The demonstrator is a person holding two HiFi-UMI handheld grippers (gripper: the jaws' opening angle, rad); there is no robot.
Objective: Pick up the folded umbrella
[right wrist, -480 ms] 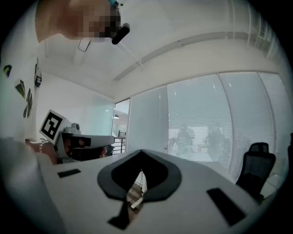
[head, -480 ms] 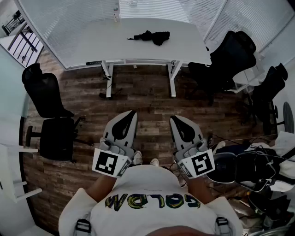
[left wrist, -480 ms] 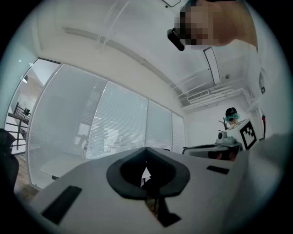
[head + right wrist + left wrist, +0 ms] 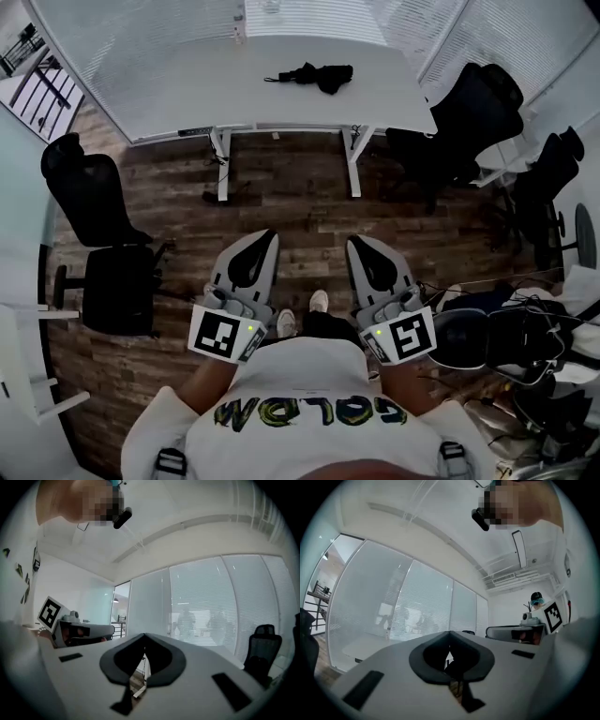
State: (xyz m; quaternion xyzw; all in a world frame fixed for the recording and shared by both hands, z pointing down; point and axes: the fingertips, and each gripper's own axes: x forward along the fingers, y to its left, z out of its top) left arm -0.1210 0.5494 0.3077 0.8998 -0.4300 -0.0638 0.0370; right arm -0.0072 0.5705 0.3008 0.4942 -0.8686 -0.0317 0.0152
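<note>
Nearest: both tools are held level at waist height, side by side over the person's shirt (image 4: pixel 309 394).

- Left gripper (image 4: pixel 271 232): jaws clenched tip to tip, nothing between them. Its own view shows the same, with only a sliver of light through the dark pads (image 4: pixel 450 660).
- Right gripper (image 4: pixel 352 241): likewise clamped shut and empty. Its own view agrees (image 4: pixel 144 635).
- Neither tool has changed its grip or its place before the body since half a second back.

Change: below the tools, one shoe (image 4: pixel 319 301) now sits ahead of the other shoe (image 4: pixel 285 323). A moment ago they were nearly level, so a stride has been taken. The plank floor (image 4: pixel 281 202) has slid a little in the head view, and the white desk (image 4: pixel 187 84) has shifted slightly too.

Far: the folded umbrella (image 4: pixel 314 75), black, lies flat on the desk's far half, just right of centre, untouched. A broad stretch of open floor still lies between it and both tools. Black office chairs flank the route, one at left (image 4: pixel 89 197) and one at right (image 4: pixel 469 112).

Judgement: this is the approach phase only, walking toward the desk. Pickup has not begun. One set of jaws must open before any grasp, and several more steps look needed.
</note>
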